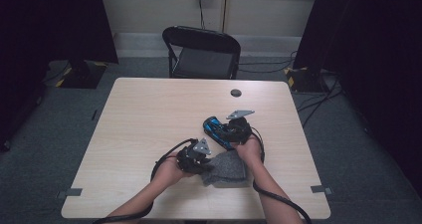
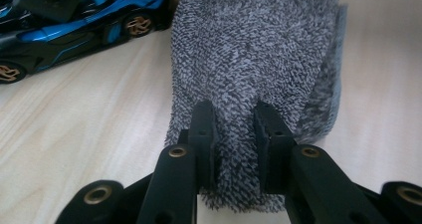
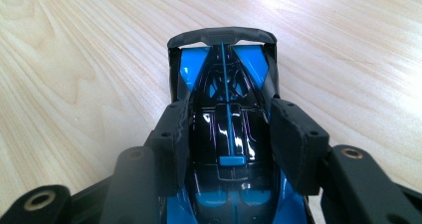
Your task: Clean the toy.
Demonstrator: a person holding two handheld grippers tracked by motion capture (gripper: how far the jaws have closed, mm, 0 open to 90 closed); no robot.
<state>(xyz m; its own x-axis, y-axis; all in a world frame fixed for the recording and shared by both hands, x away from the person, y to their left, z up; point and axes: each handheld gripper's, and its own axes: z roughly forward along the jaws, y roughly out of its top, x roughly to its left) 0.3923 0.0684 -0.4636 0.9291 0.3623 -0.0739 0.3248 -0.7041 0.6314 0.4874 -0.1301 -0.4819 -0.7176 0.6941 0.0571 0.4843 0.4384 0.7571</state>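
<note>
right hand-held gripper [image 3: 226, 134] clamps blue toy car [image 3: 224, 109] at cabin flanks, car on worktop [image 1: 149, 114]. left hand-held gripper [image 2: 234, 134] pinches grey cloth [image 2: 254, 50] edge beside car. advice: hold car steady, drag cloth lightly across bodywork, avoid rear wing.

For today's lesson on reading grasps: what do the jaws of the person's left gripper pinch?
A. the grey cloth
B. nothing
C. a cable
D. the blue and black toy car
A: in the left gripper view, the left gripper has its jaws closed on the edge of the grey cloth, while the blue and black toy car sits apart on the table.
</note>
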